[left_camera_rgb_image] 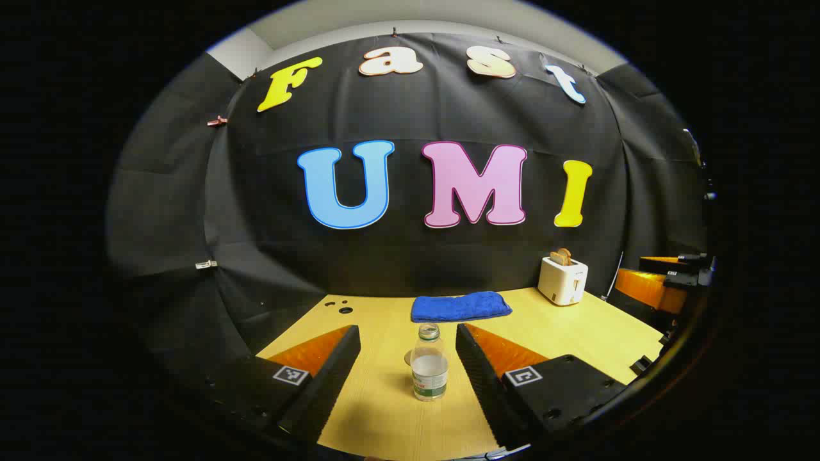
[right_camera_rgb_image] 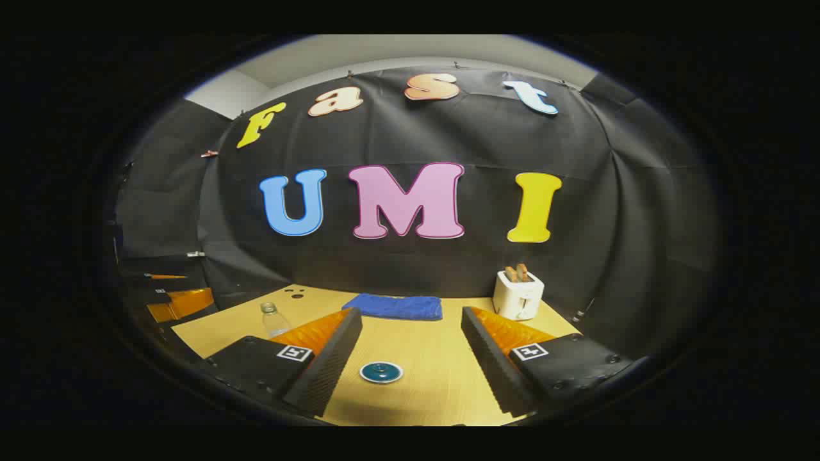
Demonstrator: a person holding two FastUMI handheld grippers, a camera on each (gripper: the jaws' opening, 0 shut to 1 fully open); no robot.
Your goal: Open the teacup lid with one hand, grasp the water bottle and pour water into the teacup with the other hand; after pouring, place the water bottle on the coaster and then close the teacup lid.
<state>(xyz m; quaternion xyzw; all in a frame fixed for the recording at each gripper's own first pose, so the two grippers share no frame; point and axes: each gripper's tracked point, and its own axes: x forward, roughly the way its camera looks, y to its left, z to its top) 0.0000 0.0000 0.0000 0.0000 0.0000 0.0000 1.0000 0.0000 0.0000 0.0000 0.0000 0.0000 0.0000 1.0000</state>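
A clear water bottle (left_camera_rgb_image: 429,362), part full and with a green label, stands upright on the wooden table (left_camera_rgb_image: 384,410). It is just ahead of my left gripper (left_camera_rgb_image: 407,330), whose fingers are spread wide with nothing between them. A small tan edge (left_camera_rgb_image: 407,357) peeks out behind the bottle; what it is I cannot tell. In the right gripper view a round teal teacup lid (right_camera_rgb_image: 381,372) with a centre knob lies low between the fingers of my right gripper (right_camera_rgb_image: 411,314), which is open and holds nothing. The bottle (right_camera_rgb_image: 273,318) stands partly behind its left finger.
A folded blue towel (left_camera_rgb_image: 461,306) lies at the back of the table. A white toaster (left_camera_rgb_image: 562,280) with bread in it stands at the back right. The right gripper (left_camera_rgb_image: 666,282) shows at the far right, and the left gripper (right_camera_rgb_image: 173,299) at the far left.
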